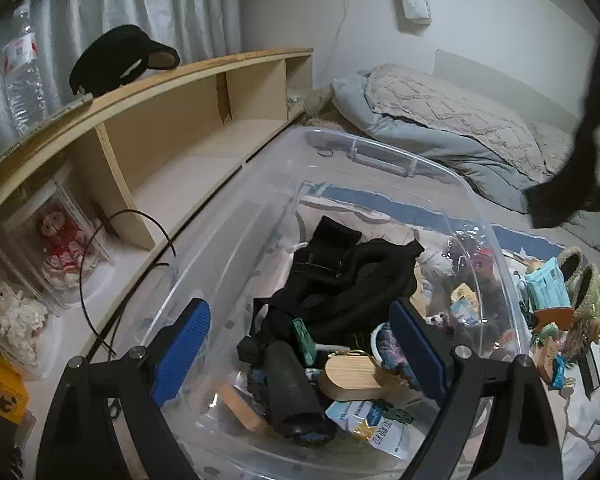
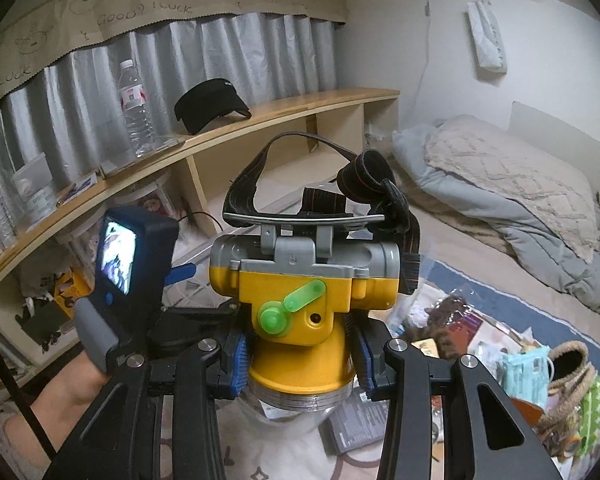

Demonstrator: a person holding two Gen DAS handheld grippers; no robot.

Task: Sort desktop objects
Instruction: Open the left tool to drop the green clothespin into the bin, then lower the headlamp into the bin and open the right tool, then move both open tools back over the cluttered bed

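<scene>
Bedroom floor held a clear storage bin [image 1: 380, 168]. Left gripper [image 1: 300, 352] stood open over it; right gripper [image 2: 300, 356] clamped a yellow headlamp [image 2: 300, 288], next released binward at ten o'clock.

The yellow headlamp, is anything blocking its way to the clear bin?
Likely yes: the other tool hangs open right over the clear bin, above the black clothes. The right tool holds the yellow headlamp beside it.

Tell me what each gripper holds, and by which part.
Right gripper: yellow headlamp, clamped at its round lower body. Left gripper: open, nothing held, above the clear bin.
</scene>
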